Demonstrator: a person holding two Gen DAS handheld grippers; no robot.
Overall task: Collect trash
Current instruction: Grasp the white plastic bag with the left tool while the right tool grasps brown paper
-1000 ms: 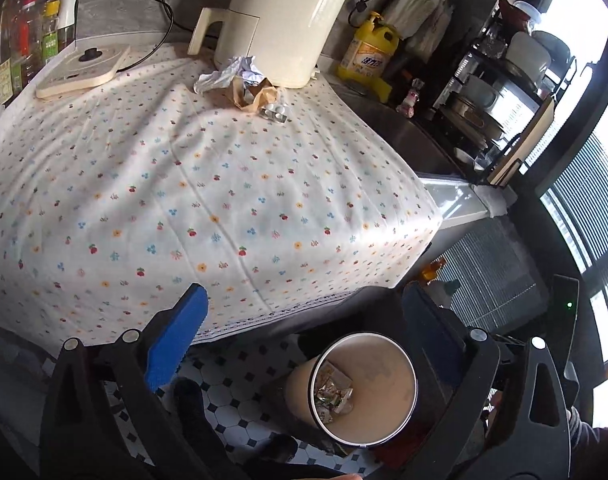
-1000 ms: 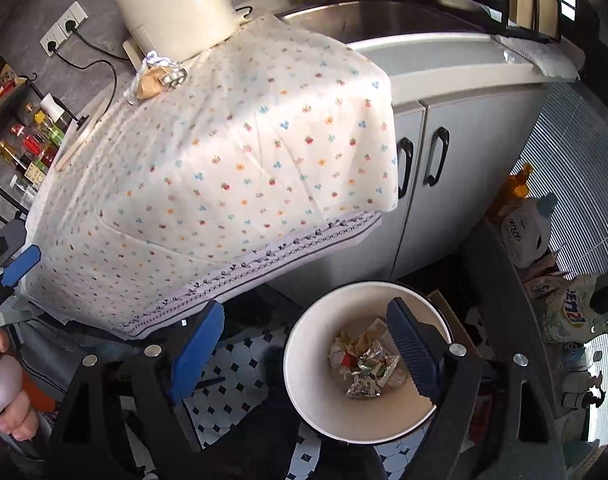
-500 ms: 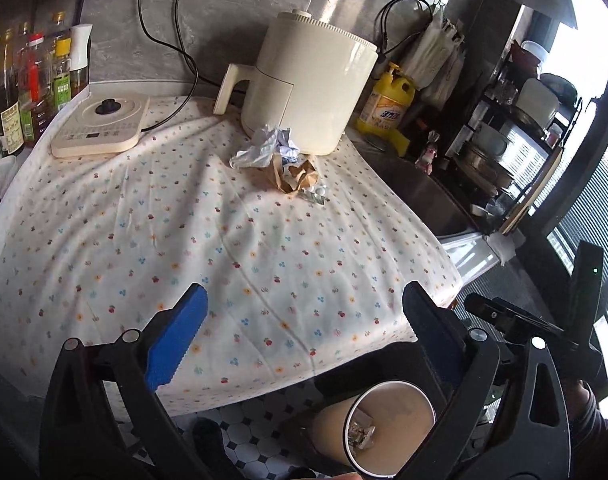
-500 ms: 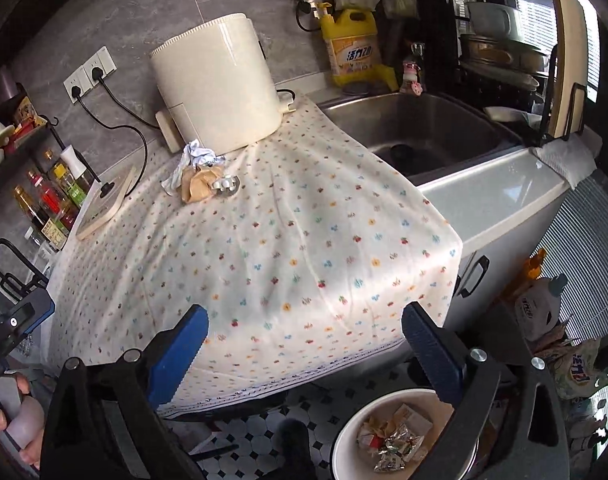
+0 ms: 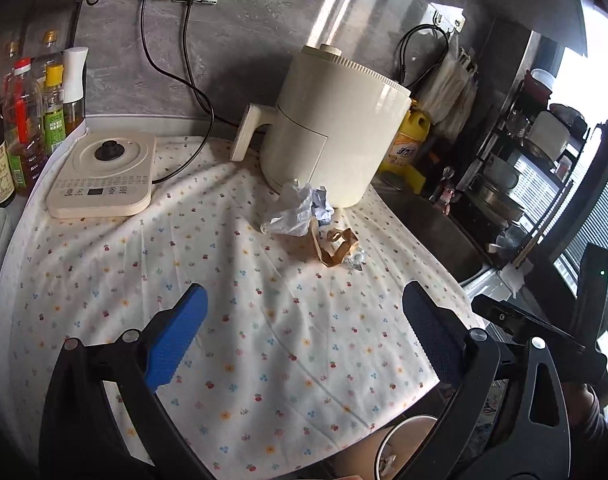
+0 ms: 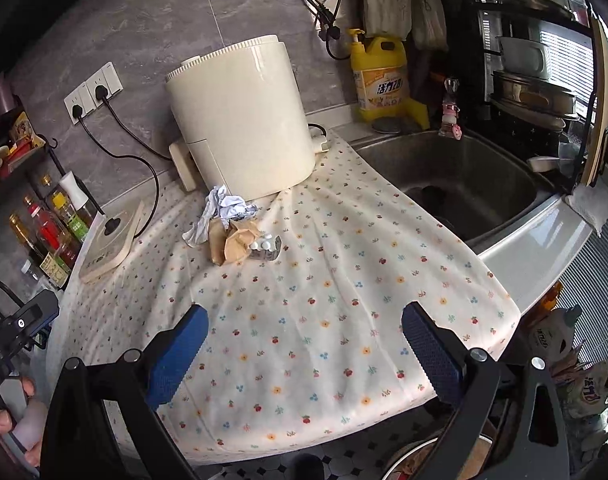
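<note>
Ahead of the left claw [image 5: 304,340], crumpled paper [image 5: 300,210], a torn wrapper [image 5: 336,246] and a blister pack [image 6: 266,248] lie on the table [image 5: 244,320], before the air fryer [image 5: 332,128]; the sink [image 6: 464,184] lies right.

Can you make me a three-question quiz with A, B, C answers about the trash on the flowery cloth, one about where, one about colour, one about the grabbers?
1. Where is the trash pile?
A. In the sink
B. On the cloth, by the cream appliance
C. On the induction hob

2. What colour is the detergent bottle?
A. Yellow
B. Green
C. Red

3. How is the right gripper?
A. Shut on paper
B. Shut, empty
C. Open, empty

Answers:
1. B: the crumpled papers lie on the tablecloth at the foot of the cream appliance.
2. A: its body is yellow with a pump top.
3. C: its blue pads stand wide apart with only cloth between; the left gripper is likewise open.
</note>
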